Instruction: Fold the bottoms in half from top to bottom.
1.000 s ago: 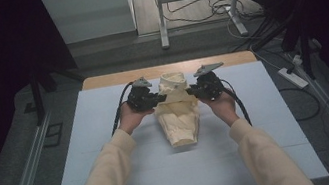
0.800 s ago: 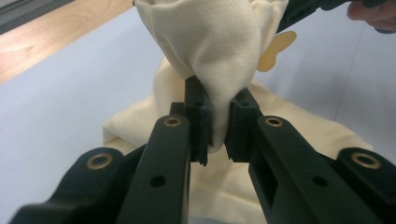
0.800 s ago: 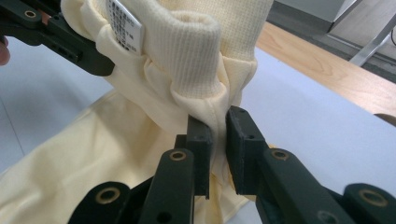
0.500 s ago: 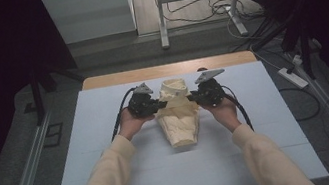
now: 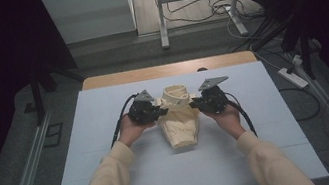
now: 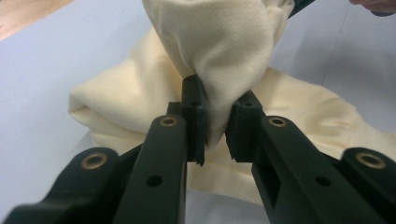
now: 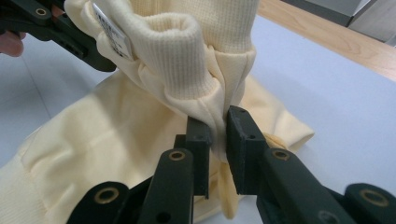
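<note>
Clearly, the cream garment (image 5: 180,120) lies in the middle of the light blue table (image 5: 116,181), with its long axis running from the near side to the far side, and both grippers hold it at its far end. On the left, the left gripper (image 5: 158,112) comes in from the left side and points to the right; in the left gripper view its jaws are nearly together, and their pads pinch a fold of the fabric (image 6: 219,60), which rises tight above them. In the middle, the ribbed collar (image 5: 176,93) stands up a little between the two grippers, while the body of the garment rests flat on the table nearer to the person. On the right, the right gripper (image 5: 195,103) comes in from the right side and points to the left; its jaws are also almost closed, and they grip a fold just below the ribbed collar (image 7: 187,51). So the two grippers face each other across the short axis of the garment, each one touching its own side of the neck, and neither hand is nearer than the other. I judge that any coming move, a lift or a fold towards the near end, depends on this equal grip, because the loose body hangs on the near side of both grippers.
</note>
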{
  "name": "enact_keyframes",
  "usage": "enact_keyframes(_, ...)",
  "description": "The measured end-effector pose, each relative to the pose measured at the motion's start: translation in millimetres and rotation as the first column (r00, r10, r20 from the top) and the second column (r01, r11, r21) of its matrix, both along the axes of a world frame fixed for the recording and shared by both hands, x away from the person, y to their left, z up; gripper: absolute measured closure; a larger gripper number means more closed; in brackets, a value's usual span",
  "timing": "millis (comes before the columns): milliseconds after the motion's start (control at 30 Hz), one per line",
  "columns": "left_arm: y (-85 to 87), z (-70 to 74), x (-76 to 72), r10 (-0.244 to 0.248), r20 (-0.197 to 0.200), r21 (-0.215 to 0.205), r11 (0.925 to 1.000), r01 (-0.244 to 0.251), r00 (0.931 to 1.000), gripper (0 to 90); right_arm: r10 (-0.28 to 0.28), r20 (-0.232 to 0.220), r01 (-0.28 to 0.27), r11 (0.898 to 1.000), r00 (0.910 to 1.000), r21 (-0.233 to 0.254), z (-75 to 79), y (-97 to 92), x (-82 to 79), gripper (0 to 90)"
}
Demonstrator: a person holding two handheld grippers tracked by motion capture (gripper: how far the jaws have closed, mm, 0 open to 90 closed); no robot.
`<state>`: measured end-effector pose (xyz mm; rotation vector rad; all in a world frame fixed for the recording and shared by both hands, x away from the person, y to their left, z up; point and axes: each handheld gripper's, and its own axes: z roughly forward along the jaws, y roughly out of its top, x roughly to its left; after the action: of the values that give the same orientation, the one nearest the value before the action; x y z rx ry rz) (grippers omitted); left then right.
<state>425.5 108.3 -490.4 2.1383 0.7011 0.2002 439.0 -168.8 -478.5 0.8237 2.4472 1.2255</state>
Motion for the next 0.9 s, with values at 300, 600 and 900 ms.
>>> enact_keyframes(300,2.2,-9.5,-9.8,-0.007,0.005,0.005,1.0000,0.007,1.0000,76.0,0.017,0.000,-0.017,1.000,0.9999,-0.009,-8.6,0.3,-13.8,78.4)
enact_keyframes(600,0.0,-14.8,-14.0,-0.017,0.003,0.018,0.9997,0.017,0.9999,69.3,0.026,-0.006,-0.026,0.999,0.9996,-0.023,-13.6,-1.6,-20.3,77.0)
enact_keyframes(900,-1.3,-9.4,-21.1,0.002,-0.023,-0.011,0.9999,-0.002,0.9997,42.9,0.019,-0.028,-0.020,1.000,0.9994,-0.013,-11.6,-6.3,-25.5,67.7)
